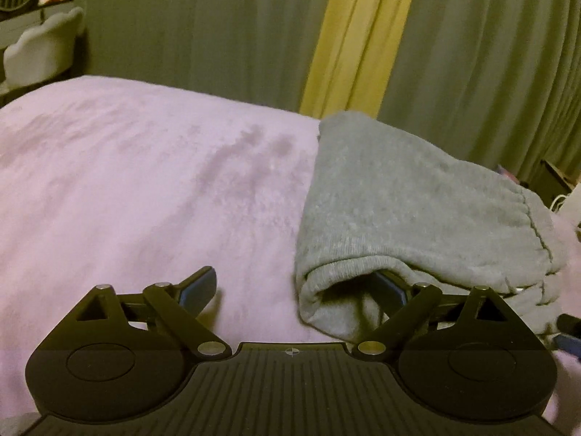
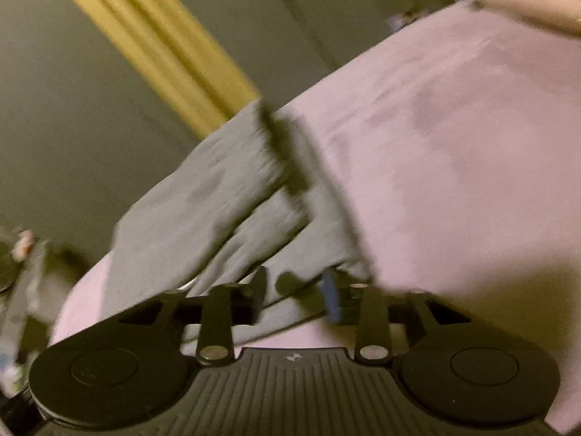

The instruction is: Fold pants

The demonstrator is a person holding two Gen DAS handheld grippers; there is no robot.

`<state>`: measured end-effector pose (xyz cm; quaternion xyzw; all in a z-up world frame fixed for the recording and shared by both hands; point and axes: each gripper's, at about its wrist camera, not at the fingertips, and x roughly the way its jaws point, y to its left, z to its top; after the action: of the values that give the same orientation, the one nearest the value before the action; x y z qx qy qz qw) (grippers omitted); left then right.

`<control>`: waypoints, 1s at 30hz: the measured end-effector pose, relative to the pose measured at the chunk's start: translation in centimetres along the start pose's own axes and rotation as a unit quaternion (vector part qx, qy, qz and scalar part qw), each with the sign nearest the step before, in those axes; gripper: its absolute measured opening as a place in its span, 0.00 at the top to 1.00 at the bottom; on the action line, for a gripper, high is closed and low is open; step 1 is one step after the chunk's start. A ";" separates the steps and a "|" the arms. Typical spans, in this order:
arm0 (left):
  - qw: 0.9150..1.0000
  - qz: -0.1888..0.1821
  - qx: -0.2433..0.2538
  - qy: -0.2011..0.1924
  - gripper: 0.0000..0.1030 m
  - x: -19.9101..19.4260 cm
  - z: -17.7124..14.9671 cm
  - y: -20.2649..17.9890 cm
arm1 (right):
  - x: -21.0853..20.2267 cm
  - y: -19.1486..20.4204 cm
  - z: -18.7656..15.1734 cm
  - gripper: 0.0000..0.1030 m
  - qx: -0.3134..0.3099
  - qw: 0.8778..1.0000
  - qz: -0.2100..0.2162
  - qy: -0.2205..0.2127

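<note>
Grey pants lie folded on a pink blanket, at the right of the left wrist view. My left gripper is open wide; its right finger sits tucked in the folded edge of the pants, its left finger over bare blanket. In the blurred, tilted right wrist view the pants stretch away from my right gripper, which is partly open with the pants' near edge between its fingers, not clamped.
Green curtains with a yellow strip hang behind the bed. A white chair back stands at the far left. Small items lie off the bed's right edge.
</note>
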<state>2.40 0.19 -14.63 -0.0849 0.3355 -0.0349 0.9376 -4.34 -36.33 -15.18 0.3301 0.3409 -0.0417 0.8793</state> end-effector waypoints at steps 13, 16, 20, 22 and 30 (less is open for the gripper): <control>0.999 0.038 -0.012 0.015 0.03 -0.6 -0.5 0.4 | 0.4 0.2 -0.8 0.14 -0.071 0.982 -0.173 0.007; 0.997 0.023 0.017 0.076 0.03 0.0 -1.6 -0.6 | 0.7 1.4 -1.8 0.08 -0.102 0.982 -0.155 0.034; 0.988 0.006 0.063 0.143 0.03 -0.2 -3.5 -2.6 | 1.0 3.1 -3.8 0.04 -0.147 0.976 -0.141 0.074; 0.982 0.018 0.093 0.162 0.03 -0.3 -4.3 -3.7 | 0.6 4.1 -5.3 0.04 -0.168 0.970 -0.153 0.083; 0.976 0.023 0.122 0.181 0.03 -2.5 -5.5 -4.9 | -0.1 6.9 -9.0 0.04 -0.227 0.942 -0.193 0.151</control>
<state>-3.01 -5.02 -16.35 0.0453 0.4946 -0.0685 0.8653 -7.56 -25.51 -16.25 0.0515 0.5270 -0.0818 0.8443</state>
